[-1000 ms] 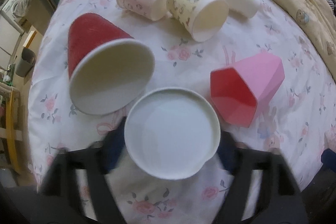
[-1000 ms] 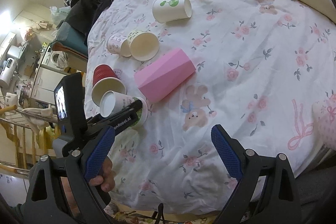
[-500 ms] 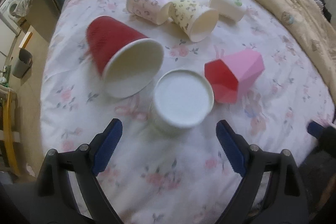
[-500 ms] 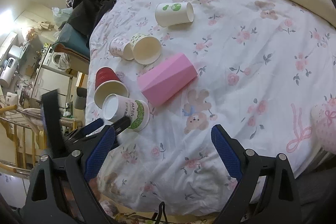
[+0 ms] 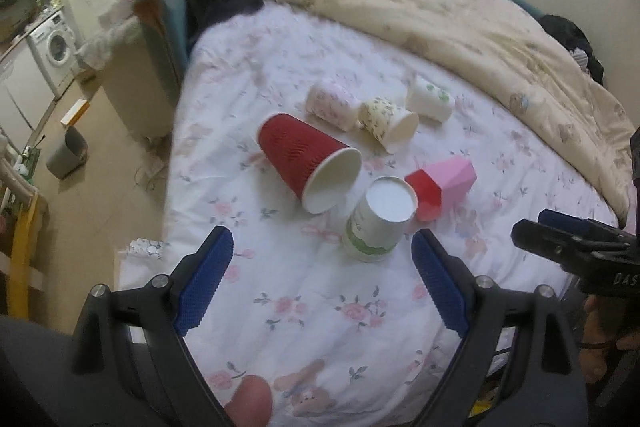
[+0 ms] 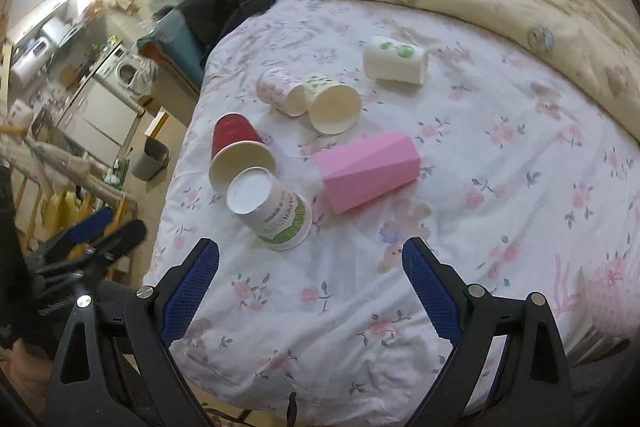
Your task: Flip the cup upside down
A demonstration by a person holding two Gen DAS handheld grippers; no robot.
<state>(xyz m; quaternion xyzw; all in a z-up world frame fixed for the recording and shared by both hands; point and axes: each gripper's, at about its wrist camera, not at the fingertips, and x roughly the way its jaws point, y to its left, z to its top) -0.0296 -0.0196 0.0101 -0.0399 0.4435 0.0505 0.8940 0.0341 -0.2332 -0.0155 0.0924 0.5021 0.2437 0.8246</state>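
A white paper cup with a green band (image 5: 378,221) stands upside down on the flowered bed sheet, its base facing up; it also shows in the right wrist view (image 6: 272,205). My left gripper (image 5: 322,281) is open and empty, drawn back a little short of this cup. My right gripper (image 6: 310,289) is open and empty, over the near edge of the bed, to the right of the cup. A red paper cup (image 5: 308,157) lies on its side touching the white cup. A pink faceted cup (image 5: 442,183) lies on its side to the right.
Three more paper cups lie on their sides farther back: a pink patterned one (image 5: 330,103), a yellow patterned one (image 5: 386,123) and a white one with green leaves (image 5: 430,99). A cream quilt (image 5: 460,15) covers the far side. The bed's left edge drops to the floor (image 5: 96,163).
My left gripper let go of the white cup, left it standing upside down, and drew back and up. My right gripper shifted slightly and stayed open.
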